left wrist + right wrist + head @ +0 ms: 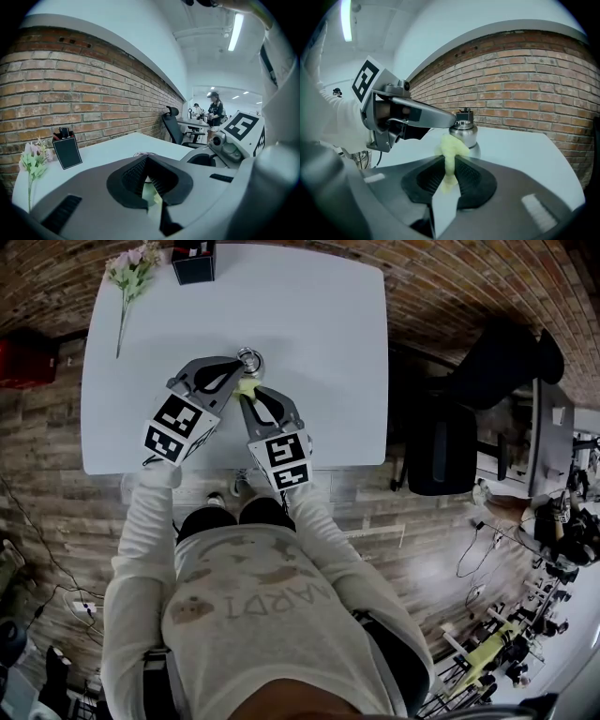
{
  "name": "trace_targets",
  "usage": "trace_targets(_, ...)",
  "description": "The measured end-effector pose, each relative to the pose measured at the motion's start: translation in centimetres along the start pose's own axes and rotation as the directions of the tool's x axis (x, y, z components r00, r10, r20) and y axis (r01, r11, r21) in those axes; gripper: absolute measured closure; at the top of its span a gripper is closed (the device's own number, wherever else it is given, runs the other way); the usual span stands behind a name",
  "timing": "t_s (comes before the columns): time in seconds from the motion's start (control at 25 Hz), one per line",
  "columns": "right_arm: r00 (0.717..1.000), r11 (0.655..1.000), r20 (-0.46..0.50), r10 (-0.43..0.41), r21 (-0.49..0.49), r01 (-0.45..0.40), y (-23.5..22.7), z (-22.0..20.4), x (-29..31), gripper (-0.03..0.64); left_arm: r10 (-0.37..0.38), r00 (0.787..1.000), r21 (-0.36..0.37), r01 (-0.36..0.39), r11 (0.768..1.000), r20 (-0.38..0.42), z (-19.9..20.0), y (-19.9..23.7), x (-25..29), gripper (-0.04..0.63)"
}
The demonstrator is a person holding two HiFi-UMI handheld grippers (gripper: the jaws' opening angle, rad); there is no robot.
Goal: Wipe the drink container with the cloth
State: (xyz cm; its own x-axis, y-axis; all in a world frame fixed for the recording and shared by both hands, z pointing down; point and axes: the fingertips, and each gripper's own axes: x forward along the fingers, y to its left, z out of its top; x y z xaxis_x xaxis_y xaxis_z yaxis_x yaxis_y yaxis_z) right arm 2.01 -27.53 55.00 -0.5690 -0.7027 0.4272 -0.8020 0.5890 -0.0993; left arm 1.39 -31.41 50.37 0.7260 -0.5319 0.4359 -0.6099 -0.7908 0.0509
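A: How far along is the wiping?
B: Underway, I'd judge. On the surface [319, 352], toward its near edge, the steel flask [465, 133] stands, left gripper [238, 366] clamped on its neck; right gripper [449, 161] pinches yellow cloth [452, 149] against its shoulder. The body is likely left to do.

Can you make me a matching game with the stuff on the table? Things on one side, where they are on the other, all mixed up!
Things:
1. yellow cloth
2. silver metal drink flask
3. pink flower sprig
4. black box-shaped pen holder

Places:
A. lying in the white table's far left corner
B. pinched in the right tool
C. by the far edge, pens inside
D. upright near the table's middle

Pairs: 1-B, 2-D, 3-A, 4-C
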Motion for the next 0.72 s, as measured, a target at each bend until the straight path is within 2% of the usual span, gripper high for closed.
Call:
trace_targets(0.32,0.994,0.994,-0.022,-0.105,0.018,0.106,-5.3,-1.0,-1.3,0.545,0.006,1.000,-0.004,-0.006,1.000,0.001,0.1,-0.1,0.1,0.594)
trace_targets(0.56,0.994,0.994,-0.021,-0.108,0.007,0.108,-5.2,-1.2,-0.8,0.545,0.006,1.000,-0.017,-0.006,1.000,0.007,0.0,0.0,0.0,0.594)
trace_targets(0.72,0.994,0.997,-0.075,-0.083,-0.006,0.083,-4.5,-3.3,-0.2,0.545,0.008,1.000,-0.021,-0.008,1.000,0.011,0.1,0.0,0.0,0.594)
